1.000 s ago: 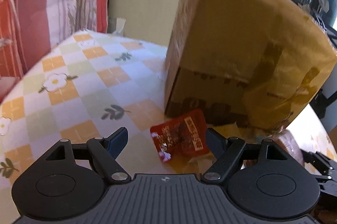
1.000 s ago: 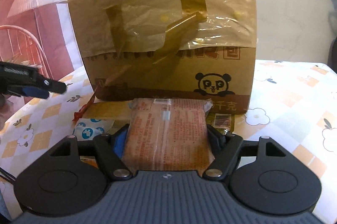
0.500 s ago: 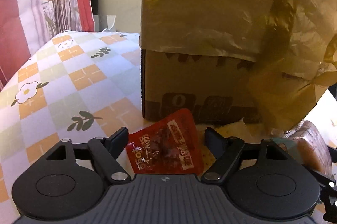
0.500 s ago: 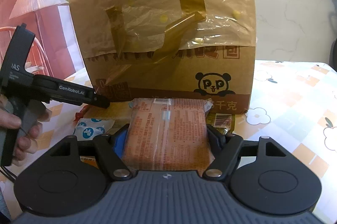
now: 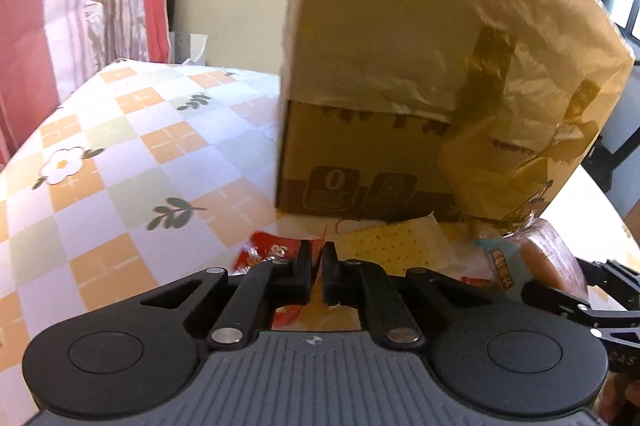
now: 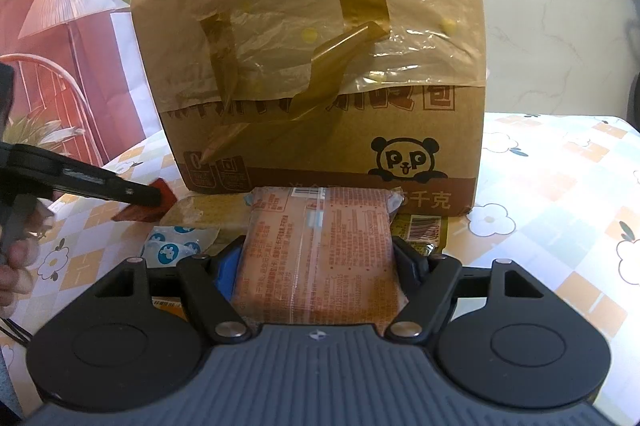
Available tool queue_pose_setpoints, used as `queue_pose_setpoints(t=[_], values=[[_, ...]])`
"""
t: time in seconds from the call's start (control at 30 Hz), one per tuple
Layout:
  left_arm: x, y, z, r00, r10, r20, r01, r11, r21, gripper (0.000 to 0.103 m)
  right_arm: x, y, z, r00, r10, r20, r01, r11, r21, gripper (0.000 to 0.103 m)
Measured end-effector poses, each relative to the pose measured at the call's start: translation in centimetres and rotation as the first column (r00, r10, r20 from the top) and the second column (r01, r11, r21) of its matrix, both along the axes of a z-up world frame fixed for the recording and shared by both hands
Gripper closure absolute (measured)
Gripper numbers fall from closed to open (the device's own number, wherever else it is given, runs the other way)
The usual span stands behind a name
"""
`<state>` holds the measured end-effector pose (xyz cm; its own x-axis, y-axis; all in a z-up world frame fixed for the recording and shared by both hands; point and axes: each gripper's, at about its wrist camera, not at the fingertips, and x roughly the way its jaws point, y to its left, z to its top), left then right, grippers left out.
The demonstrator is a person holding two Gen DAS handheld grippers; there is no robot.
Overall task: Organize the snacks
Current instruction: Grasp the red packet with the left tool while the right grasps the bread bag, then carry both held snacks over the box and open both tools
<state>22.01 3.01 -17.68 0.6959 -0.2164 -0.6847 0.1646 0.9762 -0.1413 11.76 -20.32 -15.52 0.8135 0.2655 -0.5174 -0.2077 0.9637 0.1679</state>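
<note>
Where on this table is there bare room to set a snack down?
Open tablecloth lies left of the cardboard box, and more checkered cloth right of it. The strip in front of the box is crowded: red packet in the left gripper, bread pack in the right gripper, loose wrappers.

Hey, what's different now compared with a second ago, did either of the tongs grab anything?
The left tongs closed: a second ago they stood open around the red snack packet, now they pinch its edge. In the right wrist view they appear to hold it just off the tablecloth. The right tongs stay clamped on the orange-brown snack pack, and the cardboard box has not moved.
</note>
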Motion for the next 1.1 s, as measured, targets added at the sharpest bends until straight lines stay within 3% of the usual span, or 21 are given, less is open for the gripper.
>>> queue_pose_setpoints(t=[0.33,0.67,0.87,1.1], values=[[-2.2,3.3,4.2,0.996,0.029,0.084,-0.021,0.995,-0.095,0.101,-0.5,0.4,0.9,1.000,0.002,-0.025,-0.002,1.000,0.008,0.029],[-3.7,2.7,8.5,0.985,-0.017,0.170,0.045,0.986,-0.161,0.101,-3.5,0.0,5.1,0.998,0.044,0.052,-0.047,0.998,0.051,0.030],[-3.2,1.0,13.4,0.950,-0.056,0.308,0.118,0.975,-0.187,0.101,-4.1,-0.5,10.1,0.985,0.035,0.170,-0.051,0.994,0.092,0.030],[-1.2,-1.4,18.5,0.887,-0.112,0.448,0.206,0.964,-0.167,0.101,-0.9,-0.3,17.2,0.937,0.074,0.343,-0.099,0.994,0.054,0.030]])
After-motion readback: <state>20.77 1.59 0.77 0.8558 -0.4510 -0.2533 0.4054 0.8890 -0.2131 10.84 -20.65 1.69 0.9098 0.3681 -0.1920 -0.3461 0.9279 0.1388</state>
